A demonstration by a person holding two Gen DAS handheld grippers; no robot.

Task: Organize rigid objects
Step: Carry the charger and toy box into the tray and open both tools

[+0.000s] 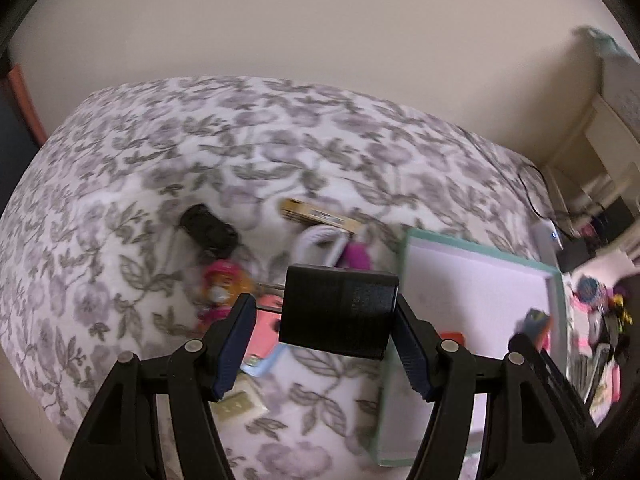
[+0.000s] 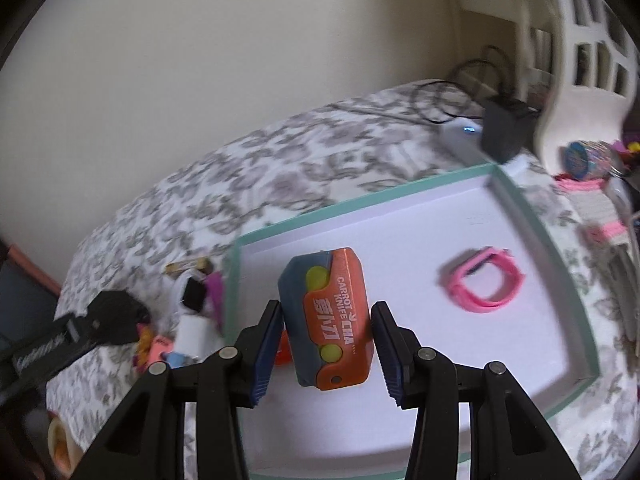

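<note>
My left gripper (image 1: pixel 323 304) is shut on a black rectangular block (image 1: pixel 340 312), held in the air above the flowered bedspread (image 1: pixel 160 152), just left of the tray. My right gripper (image 2: pixel 327 308) is shut on an orange-and-blue toy marked "carrot knife" (image 2: pixel 326 320), held over the near left part of a teal-rimmed white tray (image 2: pixel 360 196). A pink wristband (image 2: pixel 484 280) lies inside the tray. In the left wrist view the tray's rim (image 1: pixel 480 250) is at the right, and the carrot knife toy (image 1: pixel 538 320) shows blurred over it.
Loose items lie on the bed left of the tray: a black toy car (image 1: pixel 208 228), a yellow-brown box (image 1: pixel 320 216), a white cable (image 1: pixel 320 240), a pink doll figure (image 1: pixel 220 288), a beige plate (image 1: pixel 236 404). Beyond the tray sit a white power bank (image 2: pixel 460 132) and a black adapter (image 2: pixel 506 132).
</note>
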